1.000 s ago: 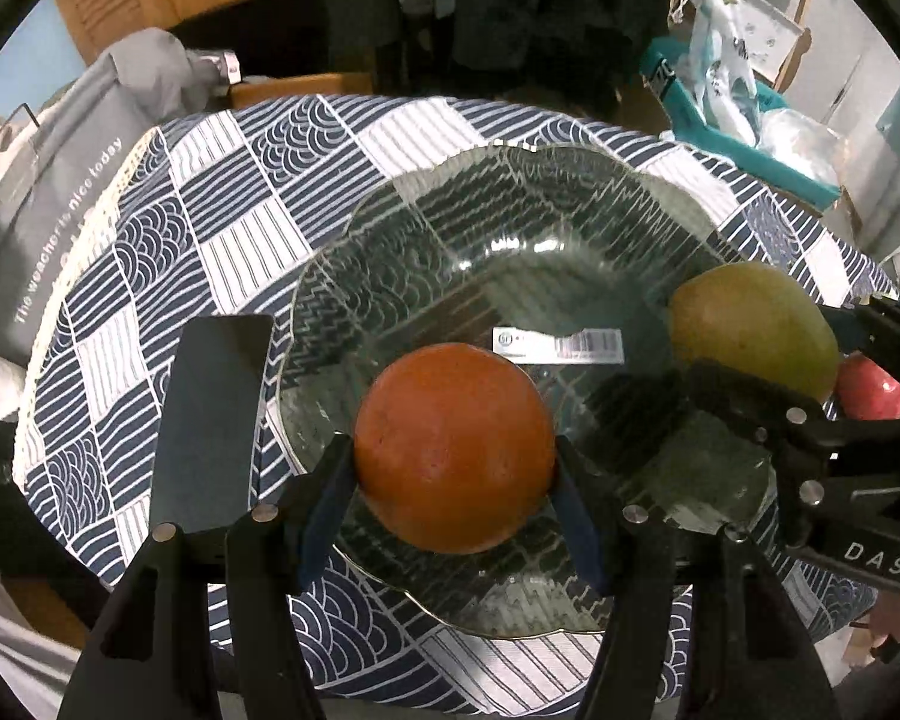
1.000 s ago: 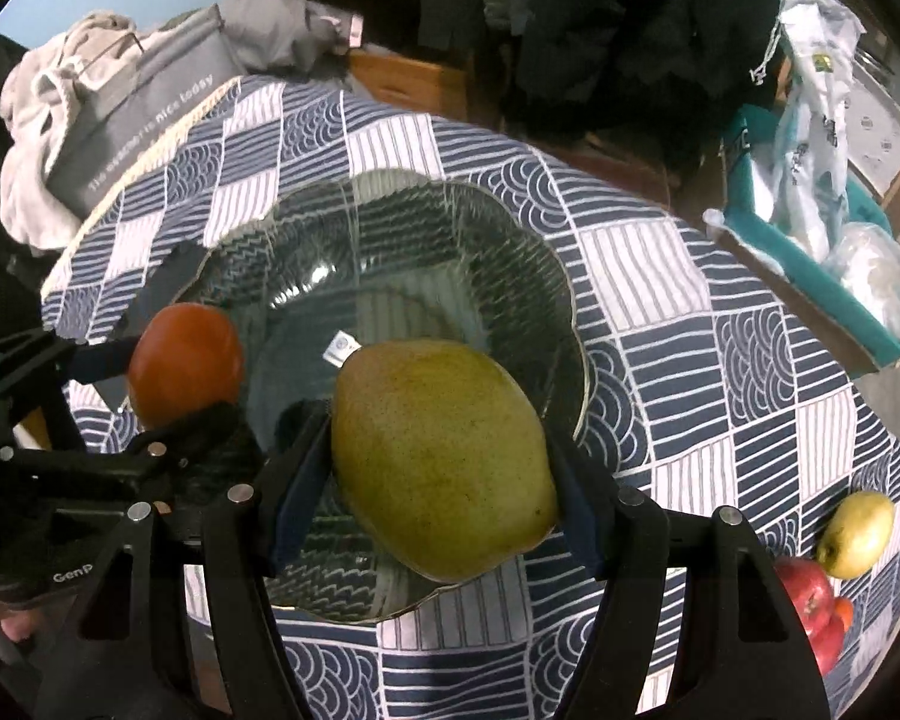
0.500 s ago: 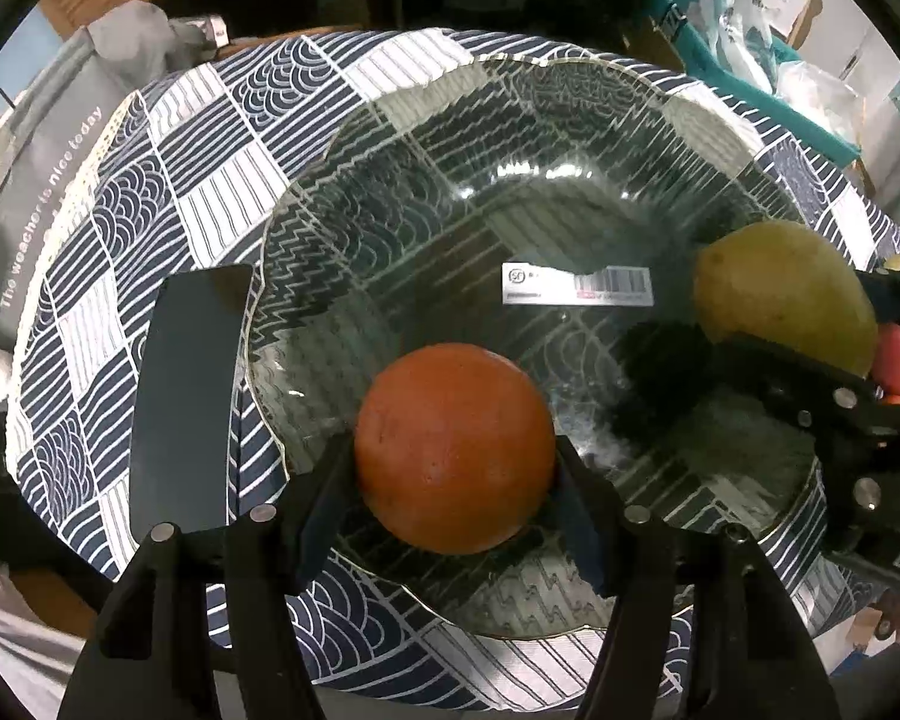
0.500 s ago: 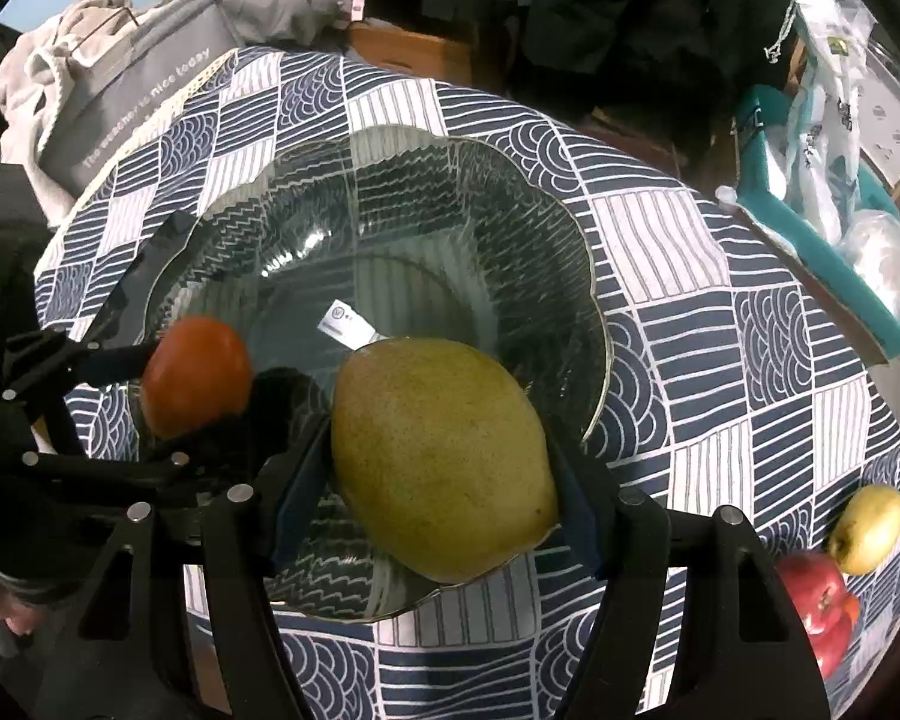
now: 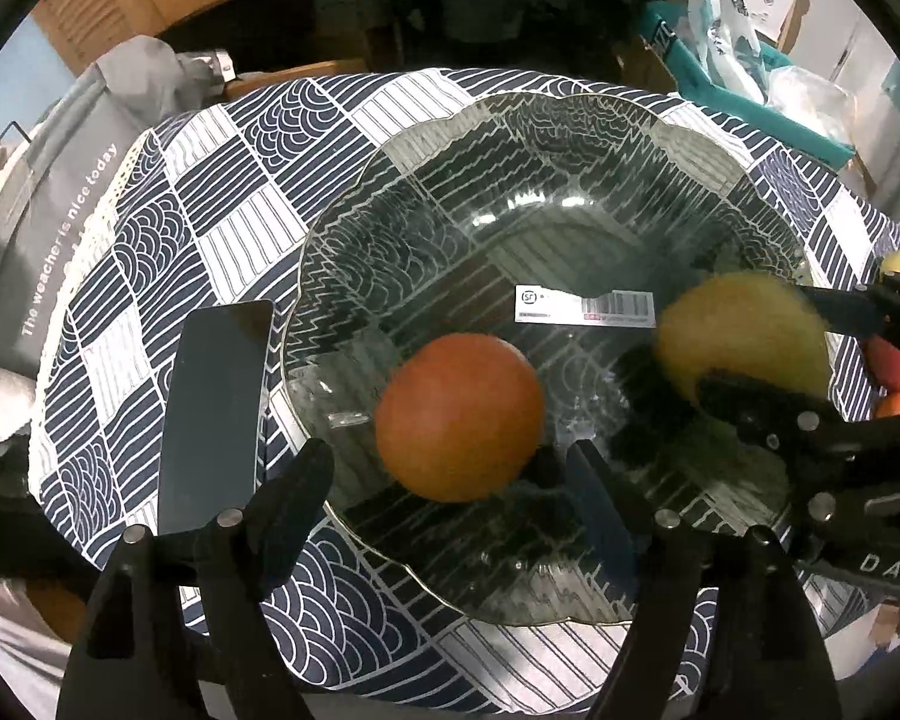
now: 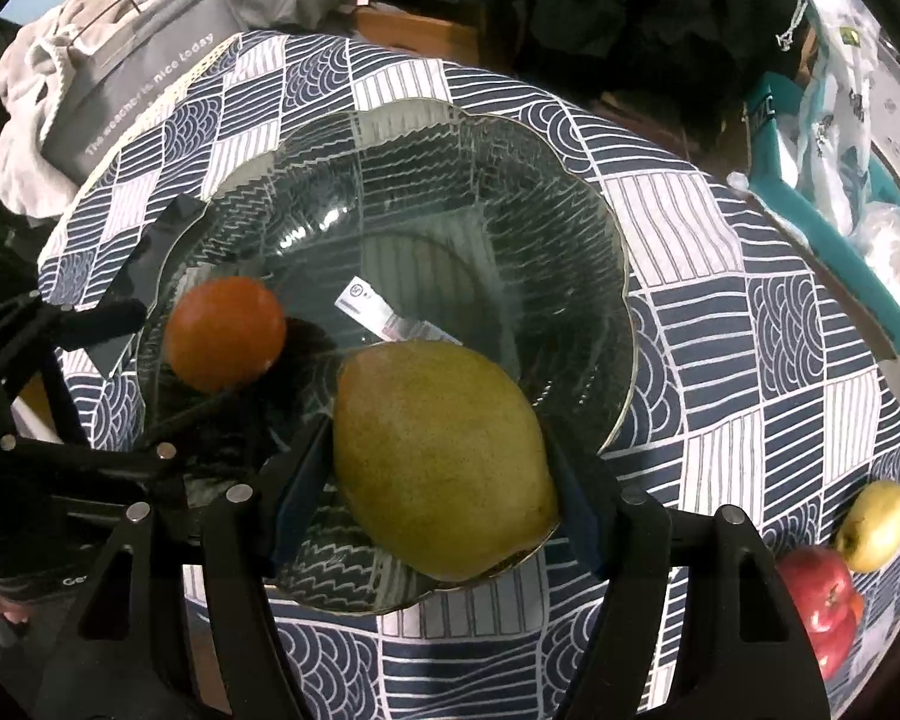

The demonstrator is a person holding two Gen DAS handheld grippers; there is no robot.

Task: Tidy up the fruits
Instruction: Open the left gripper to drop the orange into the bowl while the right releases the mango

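An orange fruit (image 5: 459,417) lies in the clear glass plate (image 5: 546,138), just past my left gripper (image 5: 450,480), whose jaws stand open and apart from it. It also shows in the right wrist view (image 6: 225,333). My right gripper (image 6: 438,486) is shut on a green-yellow mango (image 6: 441,459) over the plate's near rim (image 6: 624,312). The mango also shows, blurred, in the left wrist view (image 5: 744,336).
A dark phone (image 5: 210,414) lies left of the plate on the patterned tablecloth. A yellow-green fruit (image 6: 876,525) and a red apple (image 6: 819,594) lie at the table's right. A grey bag (image 5: 48,228) sits far left, a teal bin (image 6: 822,216) beyond the right edge.
My left gripper has opened and let go of the orange fruit, which now rests in the plate. The right gripper still holds the mango over the plate.
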